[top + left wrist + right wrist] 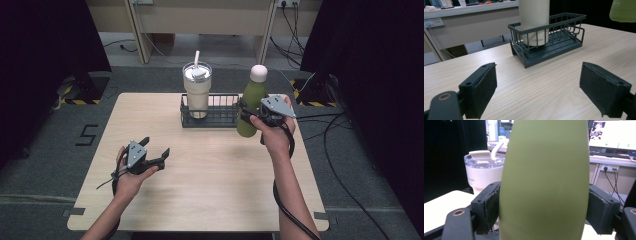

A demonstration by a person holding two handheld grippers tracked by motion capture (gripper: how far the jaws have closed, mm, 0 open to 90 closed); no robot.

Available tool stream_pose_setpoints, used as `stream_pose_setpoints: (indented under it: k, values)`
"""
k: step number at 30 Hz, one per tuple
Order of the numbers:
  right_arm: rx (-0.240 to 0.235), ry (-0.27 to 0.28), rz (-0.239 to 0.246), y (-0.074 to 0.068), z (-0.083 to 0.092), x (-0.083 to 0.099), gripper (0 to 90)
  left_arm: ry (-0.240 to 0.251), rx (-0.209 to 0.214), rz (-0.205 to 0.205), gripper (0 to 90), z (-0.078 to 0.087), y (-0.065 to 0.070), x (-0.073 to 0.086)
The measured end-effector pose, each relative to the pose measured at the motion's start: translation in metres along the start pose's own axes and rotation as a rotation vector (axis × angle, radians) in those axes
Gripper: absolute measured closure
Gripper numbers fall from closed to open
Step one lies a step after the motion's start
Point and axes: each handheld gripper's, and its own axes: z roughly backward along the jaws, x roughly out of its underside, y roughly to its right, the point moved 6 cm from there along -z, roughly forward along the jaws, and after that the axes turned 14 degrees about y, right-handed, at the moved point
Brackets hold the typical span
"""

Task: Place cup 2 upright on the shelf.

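My right gripper (248,114) is shut on a green bottle (253,92) with a pale cap, pads pressed on both sides of its body (544,170). The bottle stands upright, lifted off the table just right of a dark wire basket (223,120). Its green base (622,11) hangs in the air past the basket (554,47). A cream tumbler (196,92) with a clear lid and straw stands in the basket's left end (534,20). My left gripper (155,146) rests low over the table's front left, jaws wide open with nothing between them (537,75).
The light wooden table (210,190) has bare surface in front of the basket. The basket's right half (564,37) holds nothing. Black curtains hang at both sides, and cables (345,190) trail across the floor at the right. A desk (200,20) stands beyond the table.
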Motion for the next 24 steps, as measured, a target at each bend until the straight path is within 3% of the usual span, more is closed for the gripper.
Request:
stream_pose_setpoints:
  k: [24]
  values:
    - [-0.003, 0.003, -0.001, -0.004, -0.017, -0.006, 23.0, 0.002, 0.0, 0.001, 13.8, 0.0, 0.0, 0.0]
